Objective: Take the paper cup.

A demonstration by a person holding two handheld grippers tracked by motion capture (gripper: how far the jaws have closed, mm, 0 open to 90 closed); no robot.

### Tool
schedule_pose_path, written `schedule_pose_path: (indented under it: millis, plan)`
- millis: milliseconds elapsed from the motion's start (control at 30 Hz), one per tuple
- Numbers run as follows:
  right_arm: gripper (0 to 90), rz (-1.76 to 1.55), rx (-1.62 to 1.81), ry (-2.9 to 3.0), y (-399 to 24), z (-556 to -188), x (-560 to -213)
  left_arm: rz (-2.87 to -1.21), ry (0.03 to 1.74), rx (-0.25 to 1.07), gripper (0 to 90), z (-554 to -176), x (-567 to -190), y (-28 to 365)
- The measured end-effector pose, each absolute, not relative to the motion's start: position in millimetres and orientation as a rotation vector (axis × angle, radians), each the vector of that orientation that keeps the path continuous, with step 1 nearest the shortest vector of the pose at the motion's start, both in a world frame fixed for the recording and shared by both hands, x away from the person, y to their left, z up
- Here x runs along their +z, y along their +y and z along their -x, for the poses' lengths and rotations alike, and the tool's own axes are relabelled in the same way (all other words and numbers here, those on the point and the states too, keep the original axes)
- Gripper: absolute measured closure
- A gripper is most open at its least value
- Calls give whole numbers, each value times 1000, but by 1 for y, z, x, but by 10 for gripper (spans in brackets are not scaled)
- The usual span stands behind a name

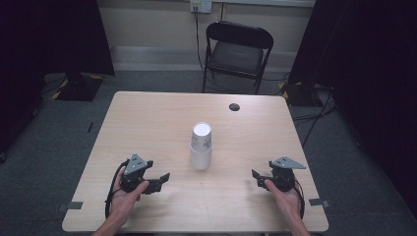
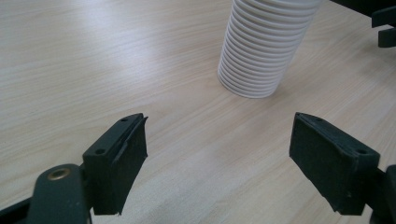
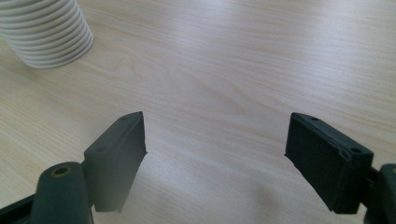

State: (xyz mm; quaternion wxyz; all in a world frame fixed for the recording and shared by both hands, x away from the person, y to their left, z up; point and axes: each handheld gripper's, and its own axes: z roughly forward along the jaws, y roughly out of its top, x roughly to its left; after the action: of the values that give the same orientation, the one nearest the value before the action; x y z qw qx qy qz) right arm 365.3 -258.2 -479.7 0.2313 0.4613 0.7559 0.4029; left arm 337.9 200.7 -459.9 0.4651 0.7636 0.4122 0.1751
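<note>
Cups (image 1: pixel 201 145), white paper ones nested upside down into a single stack, are standing upright near the middle of the tabletop (image 1: pixel 147 118), roughly midway between its left and right edges. In the high view the flat base of the topmost cup is facing up, and a faint print is showing on its wall. The stack's lowest rim is resting directly on the pale wood.

The left gripper (image 1: pixel 164 178) is being held in the person's left hand (image 1: pixel 129 196) close to the near edge, toward the near-left corner, and is pointing inward toward the stack. Its jaws are standing wide apart with nothing between them. In the left gripper view the ribbed rims of the cups (image 2: pixel 261 51) are sitting ahead of the jaws, well clear of the pads.

The right gripper (image 1: pixel 256 178) is sitting in the right hand (image 1: pixel 285 196) toward the near-right corner, also aiming inward. Its jaws are likewise gaping wide over bare wood, gripping nothing. In the right gripper view the stack (image 3: pixel 46 32) is showing at the upper left, well apart from the pads.

A small dark round hole (image 1: pixel 234 106) is sitting near the far edge, and a black folding chair (image 1: pixel 236 51) is standing beyond it.
</note>
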Motion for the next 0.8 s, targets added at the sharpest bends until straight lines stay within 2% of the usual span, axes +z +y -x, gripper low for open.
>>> schedule_pose_path:
  millis: [200,433,533,800]
  plan:
    - [177,-1247,1121,2113,-254,-365,-483,-1863,1031,410,188,-340,-460,199]
    - [184,-1203,1138,2143,-248,-363,-481,-1868,998,473,156,-342,-462,194]
    - [192,-1171,1159,2167,-243,-358,-478,-1872,1005,400,171,-343,-462,193]
    - [206,-1133,1181,2187,-233,-351,-472,-1847,975,397,180,-343,-453,189]
